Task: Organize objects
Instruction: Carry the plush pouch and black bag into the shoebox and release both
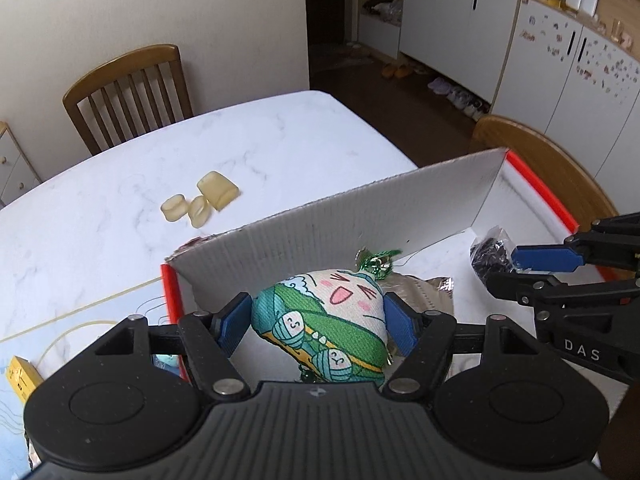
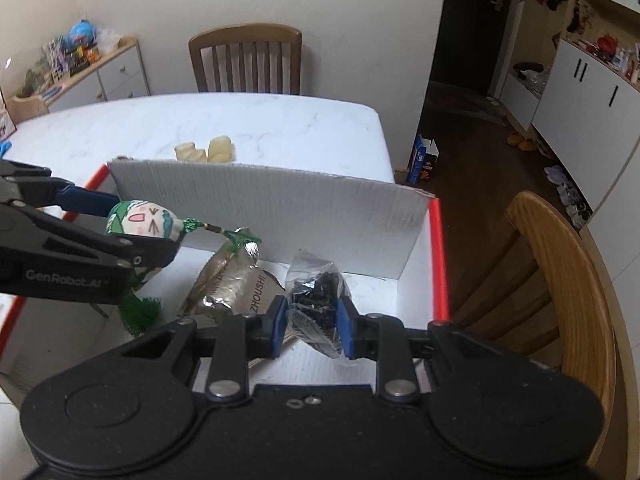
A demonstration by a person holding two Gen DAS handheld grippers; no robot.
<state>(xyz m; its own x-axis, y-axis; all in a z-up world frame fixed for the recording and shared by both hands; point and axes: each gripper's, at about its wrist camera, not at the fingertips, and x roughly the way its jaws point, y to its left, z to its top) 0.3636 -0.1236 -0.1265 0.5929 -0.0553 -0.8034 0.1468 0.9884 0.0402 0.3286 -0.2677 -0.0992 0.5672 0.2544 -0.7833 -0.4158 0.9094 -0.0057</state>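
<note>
While the left gripper point(image 1: 318, 322) clamps the green cartoon-faced plush pouch point(image 1: 324, 320) at lower centre, the right gripper point(image 2: 312, 326) pinches the clear bag of black bits point(image 2: 316, 300) over the white cardboard box point(image 2: 280, 208).

White marble table point(image 2: 280, 120), wooden chairs point(image 2: 246, 60) around it, cream wall point(image 1: 200, 12), dark wood floor point(image 2: 472, 144), white cabinets point(image 1: 460, 28).

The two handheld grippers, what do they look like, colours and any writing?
Both the left gripper and the right gripper are matte black plastic linkages with silver pivot pins and blue finger pads. White lettering reads GenRobot.AI on the left, DAS on the right.
</note>
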